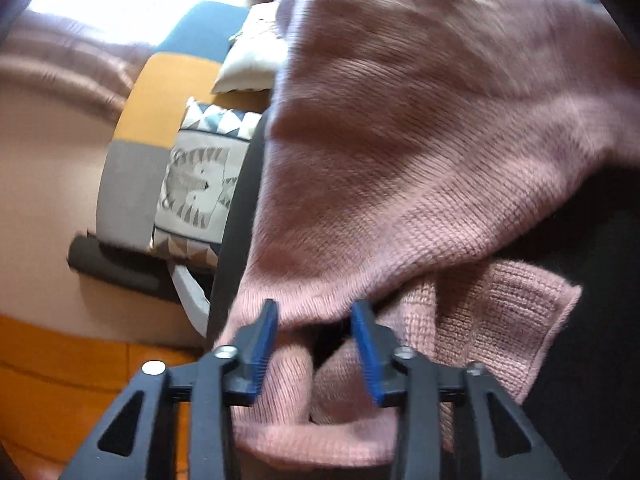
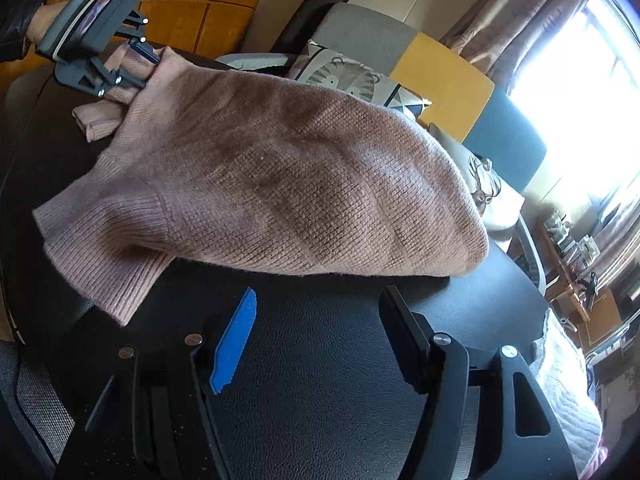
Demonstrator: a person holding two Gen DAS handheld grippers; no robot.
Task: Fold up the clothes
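A pink knitted sweater [image 2: 256, 184] lies spread over the black leather worktop [image 2: 328, 360], one sleeve bunched at its far corner. The left hand-held gripper [image 1: 314, 312] stands there with its blue pads [image 1: 366, 344] parted, loose folds of sleeve between them (nothing pinched). The right hand-held gripper [image 2: 320, 304] hovers wide open and empty, just beside the near hem.

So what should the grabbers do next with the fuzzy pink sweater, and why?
Probably lift the left gripper clear of the pink knitted sweater. Its blue pads stand apart with a bunched fold lying loose between them, so that corner looks set down. The right gripper hangs open and empty over the black leather surface, near the sweater's rounded edge, ready for the next fold.
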